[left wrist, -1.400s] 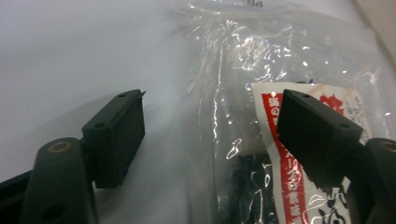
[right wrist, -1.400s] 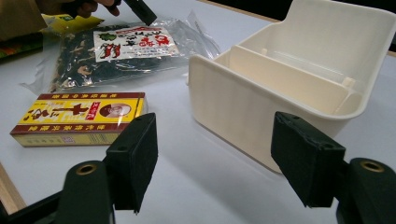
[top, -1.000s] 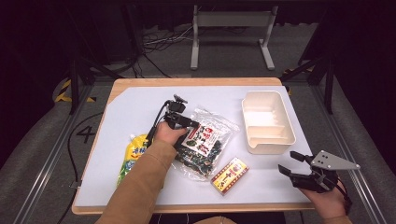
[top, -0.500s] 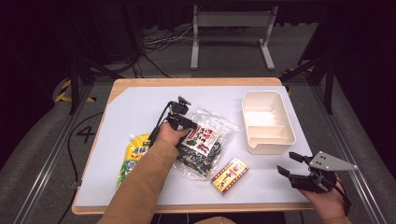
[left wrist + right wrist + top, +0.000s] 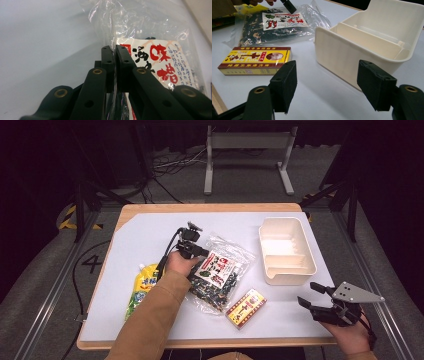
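A clear plastic snack bag (image 5: pixel 216 275) with a white and red label and dark contents lies mid-table. My left gripper (image 5: pixel 196 251) is shut on the bag's upper left edge; in the left gripper view the jaws pinch the clear film (image 5: pixel 115 50) beside the label (image 5: pixel 155 62). Over the table's near right edge my right gripper (image 5: pixel 312 297) hangs open with nothing between its pads (image 5: pixel 284 83), pointed at the cream divided tray (image 5: pixel 372 42). A yellow and red box (image 5: pixel 246 307) lies in front of the bag; it appears again as the box (image 5: pixel 255 60) in the right gripper view.
The cream tray (image 5: pixel 286 251) stands at the right of the table. A yellow-green pouch (image 5: pixel 140 287) lies at the left, partly under the person's sleeve (image 5: pixel 150 320). A metal stand (image 5: pixel 247 150) and cables lie on the floor beyond the table.
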`<state>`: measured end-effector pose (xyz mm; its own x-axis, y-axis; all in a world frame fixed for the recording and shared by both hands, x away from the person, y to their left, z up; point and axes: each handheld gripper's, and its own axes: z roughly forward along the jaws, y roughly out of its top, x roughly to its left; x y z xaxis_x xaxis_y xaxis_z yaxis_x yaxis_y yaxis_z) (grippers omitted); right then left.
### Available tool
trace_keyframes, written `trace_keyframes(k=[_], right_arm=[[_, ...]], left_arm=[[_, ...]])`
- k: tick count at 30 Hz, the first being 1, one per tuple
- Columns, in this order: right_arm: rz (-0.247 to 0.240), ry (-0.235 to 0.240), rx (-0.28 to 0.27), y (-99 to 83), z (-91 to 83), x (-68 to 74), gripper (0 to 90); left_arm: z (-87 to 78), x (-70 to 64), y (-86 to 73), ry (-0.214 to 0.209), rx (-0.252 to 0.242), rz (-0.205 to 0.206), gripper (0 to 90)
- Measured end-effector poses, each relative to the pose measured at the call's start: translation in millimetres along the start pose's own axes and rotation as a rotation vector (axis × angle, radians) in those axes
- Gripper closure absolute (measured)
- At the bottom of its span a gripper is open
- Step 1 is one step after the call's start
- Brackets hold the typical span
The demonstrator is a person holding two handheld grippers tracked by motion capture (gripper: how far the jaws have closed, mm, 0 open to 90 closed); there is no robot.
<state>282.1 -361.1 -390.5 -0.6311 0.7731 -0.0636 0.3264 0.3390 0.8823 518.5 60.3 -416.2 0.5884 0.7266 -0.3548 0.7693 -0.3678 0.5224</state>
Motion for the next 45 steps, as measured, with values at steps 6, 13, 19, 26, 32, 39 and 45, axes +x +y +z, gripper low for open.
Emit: trace_keyframes(k=[6,13,19,26,32,39,45], right_arm=[[-0.002,0.002,-0.001,1.7,0.7,0.5,33.0],[-0.022,0.013,-0.002,5.4,2.6,5.0,33.8],[-0.023,0.017,-0.006,7.5,3.1,6.1,34.4],[-0.034,0.050,-0.027,13.5,3.7,10.6,41.8],[-0.025,0.083,-0.047,23.7,5.6,16.5,41.3],[0.007,0.132,-0.074,41.6,14.6,23.2,40.4],[0.008,0.152,-0.083,59.8,27.1,30.2,40.5]], left_arm=[[-20.7,-6.2,0.0,-0.054,-0.082,0.018,87.3],[-49.7,-19.5,-2.3,-0.082,-0.168,0.088,87.5],[-71.8,-32.0,-7.8,-0.068,-0.255,0.150,87.5],[-99.7,-54.7,-19.1,-0.070,-0.363,0.243,87.4],[-118.9,-69.9,-32.0,-0.044,-0.460,0.313,87.3],[-138.4,-79.9,-50.0,-0.085,-0.583,0.353,87.1],[-148.3,-82.6,-62.1,-0.115,-0.651,0.377,86.9]])
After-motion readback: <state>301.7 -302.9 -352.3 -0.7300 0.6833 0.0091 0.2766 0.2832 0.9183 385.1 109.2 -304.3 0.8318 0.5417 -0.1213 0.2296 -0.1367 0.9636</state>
